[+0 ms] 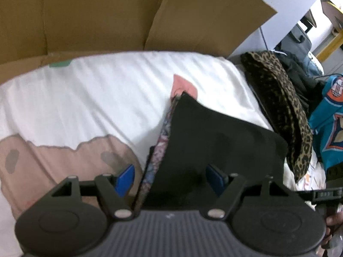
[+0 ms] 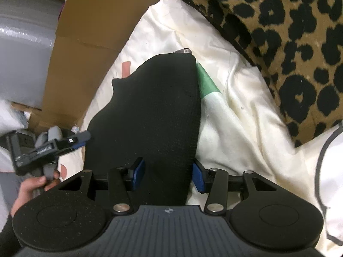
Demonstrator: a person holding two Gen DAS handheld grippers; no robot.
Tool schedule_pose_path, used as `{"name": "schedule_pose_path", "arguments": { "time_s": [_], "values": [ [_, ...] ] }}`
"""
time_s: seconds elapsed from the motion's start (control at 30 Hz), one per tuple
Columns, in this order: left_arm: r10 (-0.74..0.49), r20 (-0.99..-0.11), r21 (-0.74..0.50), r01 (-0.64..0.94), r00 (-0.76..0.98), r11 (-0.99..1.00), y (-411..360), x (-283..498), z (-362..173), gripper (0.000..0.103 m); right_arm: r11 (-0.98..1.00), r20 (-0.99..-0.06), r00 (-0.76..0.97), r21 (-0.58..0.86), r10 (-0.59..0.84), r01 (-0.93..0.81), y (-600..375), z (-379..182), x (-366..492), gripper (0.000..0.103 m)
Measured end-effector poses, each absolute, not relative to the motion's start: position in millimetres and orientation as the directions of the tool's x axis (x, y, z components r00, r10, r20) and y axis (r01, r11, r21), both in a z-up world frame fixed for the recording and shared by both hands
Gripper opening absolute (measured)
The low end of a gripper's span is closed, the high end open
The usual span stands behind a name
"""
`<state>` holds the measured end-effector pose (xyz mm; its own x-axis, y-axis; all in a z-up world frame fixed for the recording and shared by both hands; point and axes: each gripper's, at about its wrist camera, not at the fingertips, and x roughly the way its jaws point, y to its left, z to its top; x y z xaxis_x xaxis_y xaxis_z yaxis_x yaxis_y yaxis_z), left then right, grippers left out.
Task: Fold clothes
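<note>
Folding surface: white bedding (image 1: 96, 98) with a beige printed patch (image 1: 64, 160) toward 8 o'clock in the left wrist view and a small pink patch (image 1: 184, 84) just past the garment's far tip.
Garment: black garment (image 1: 214, 132), at the centre of both views; it runs from each tool toward 12 o'clock and lies over the bedding.
Lining: a patterned inner edge (image 1: 163, 137) shows along the garment's 9 o'clock side in the left wrist view.
Left gripper (image 1: 170, 176): jaws spread wide; the 9 o'clock blue pad (image 1: 126, 177) stands clear of the cloth, while the 3 o'clock pad sits against the black fabric, which spreads out past it.
Right gripper (image 2: 169, 174): jaws about half spread, with the black cloth filling the gap and reaching beyond the 9 o'clock pad; I cannot tell whether the pads pinch it.
Left hand (image 2: 27, 190): at 8 o'clock in the right wrist view, wrapped round the left tool's handle, whose fingertip lies at the garment's 9 o'clock edge.
Cardboard (image 1: 96, 15): a brown sheet standing behind the bedding, from 10 to 1 o'clock.
Leopard-print cloth (image 1: 278, 107): heaped at 3 o'clock, just beside the garment.
Teal garment (image 1: 328, 115): beyond the leopard print, at the far 3 o'clock rim.
Green patch (image 2: 206, 83): on the bedding, touching the garment's 2 o'clock edge in the right wrist view.
</note>
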<state>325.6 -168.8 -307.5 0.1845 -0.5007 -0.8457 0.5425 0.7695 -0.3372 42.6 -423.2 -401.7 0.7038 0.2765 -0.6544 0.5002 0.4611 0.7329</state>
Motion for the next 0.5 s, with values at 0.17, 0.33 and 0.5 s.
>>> {"name": "schedule_pose_path", "arguments": {
  "time_s": [0.17,0.33,0.5],
  "values": [
    [-0.549,-0.826,-0.429,0.49,0.127,0.759,-157,332,-328,0.068,0.424,-0.62,0.731,0.765,0.286,0.484,-424,-408,44,0.044],
    [-0.585,-0.803,-0.475,0.472,0.114,0.743,-150,334,-335,0.061,0.398,-0.595,0.744,0.789,0.302,0.469,-422,-416,47,0.038],
    [-0.591,-0.8,-0.49,0.455,0.105,0.744,-149,335,-333,0.047,0.439,-0.606,0.73,0.776,0.317,0.453,-425,-407,53,0.007]
  ]
}}
